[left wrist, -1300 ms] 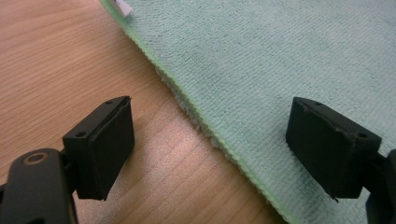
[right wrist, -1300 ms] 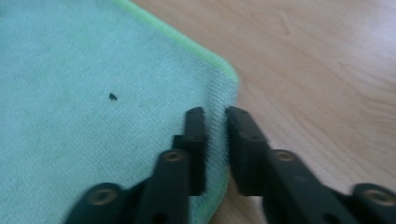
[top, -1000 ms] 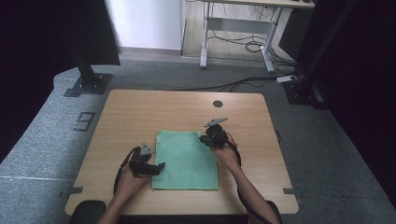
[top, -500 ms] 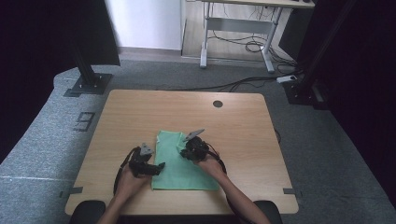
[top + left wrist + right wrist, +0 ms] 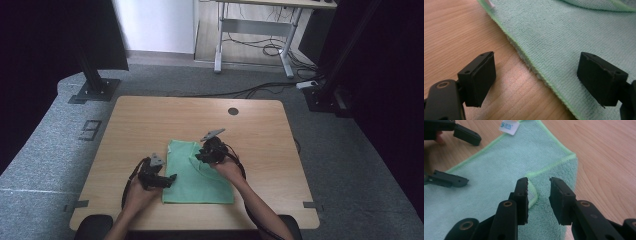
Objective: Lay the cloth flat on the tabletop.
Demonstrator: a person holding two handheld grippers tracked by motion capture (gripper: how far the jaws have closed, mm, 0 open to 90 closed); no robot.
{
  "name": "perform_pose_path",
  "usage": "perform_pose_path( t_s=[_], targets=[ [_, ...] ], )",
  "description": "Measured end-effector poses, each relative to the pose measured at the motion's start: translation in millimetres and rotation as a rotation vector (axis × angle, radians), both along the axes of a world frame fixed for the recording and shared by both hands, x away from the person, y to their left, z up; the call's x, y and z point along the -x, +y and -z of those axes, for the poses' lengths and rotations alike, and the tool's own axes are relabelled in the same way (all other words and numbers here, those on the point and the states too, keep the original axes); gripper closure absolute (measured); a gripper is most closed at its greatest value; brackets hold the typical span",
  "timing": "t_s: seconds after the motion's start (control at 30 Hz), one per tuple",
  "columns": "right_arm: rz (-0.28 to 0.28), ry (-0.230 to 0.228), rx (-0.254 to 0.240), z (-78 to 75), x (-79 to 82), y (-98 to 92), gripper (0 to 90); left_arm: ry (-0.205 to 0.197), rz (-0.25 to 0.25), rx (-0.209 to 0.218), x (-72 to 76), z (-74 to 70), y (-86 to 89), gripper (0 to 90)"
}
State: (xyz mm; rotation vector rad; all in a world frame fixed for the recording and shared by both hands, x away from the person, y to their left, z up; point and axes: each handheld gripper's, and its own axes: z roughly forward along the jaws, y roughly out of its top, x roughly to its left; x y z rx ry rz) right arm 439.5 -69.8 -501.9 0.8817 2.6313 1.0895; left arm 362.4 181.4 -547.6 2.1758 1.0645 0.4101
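High view: a wooden table (image 5: 150, 120) carries a green cloth (image 5: 200, 185) lying flat near the person's edge, with its far right corner folded over toward the middle. The left gripper (image 5: 167, 179) rests low at the cloth's left edge, held by the left hand (image 5: 137, 192). The right gripper (image 5: 200, 156) sits over the folded corner near the cloth's far side, held by the right hand (image 5: 227, 167). A round hole (image 5: 233, 111) shows in the table's far part, well apart from the cloth.

Left gripper view: the two black jaws stand wide apart with nothing between the pads. One jaw is over bare wood (image 5: 461, 30), the other over the cloth (image 5: 564, 35); the cloth's hemmed edge (image 5: 529, 62) runs slantwise between them. A folded layer shows at the top right corner.

Right gripper view: the right gripper (image 5: 538, 195) has its jaws a little apart, having just been opening, and no fabric is pinched between the pads. Just beyond the tips lies the folded corner (image 5: 554, 170) of the cloth, its light green hem (image 5: 549, 167) crossing the lower layer. A white label (image 5: 509, 126) sits at the cloth's far edge. The left gripper's spread fingers (image 5: 466, 135) show at the upper left, one beside the cloth's edge and one over the cloth.
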Motion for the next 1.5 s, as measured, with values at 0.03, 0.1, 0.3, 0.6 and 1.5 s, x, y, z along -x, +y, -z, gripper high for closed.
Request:
perform_pose_path(
  t_s=[0.03, 0.1, 0.3, 0.6, 1.5],
  targets=[
    [0.000, 0.002, 0.005, 1.8, -0.7, 0.2, 66.2, -0.001, 0.000, 0.000, 0.0, 0.1, 0.0, 15.1],
    [-0.005, 0.011, 0.010, 7.0, -1.4, 1.6, 64.5, -0.001, 0.000, 0.001, 0.0, 0.1, -0.1, 15.1],
    [-0.023, 0.033, 0.049, 24.5, 0.5, 10.3, 66.3, -0.001, -0.001, 0.002, 0.0, 0.1, -0.1, 15.1],
    [-0.042, -0.033, 0.091, 11.3, 8.3, 11.2, 84.2, 0.000, -0.001, 0.000, 0.1, 0.0, 0.0, 15.1],
    [0.275, 0.001, 0.106, 11.4, -52.7, -101.1, 73.8, 0.000, 0.019, 0.001, -7.8, 0.0, -1.4, 15.1]
  ],
)
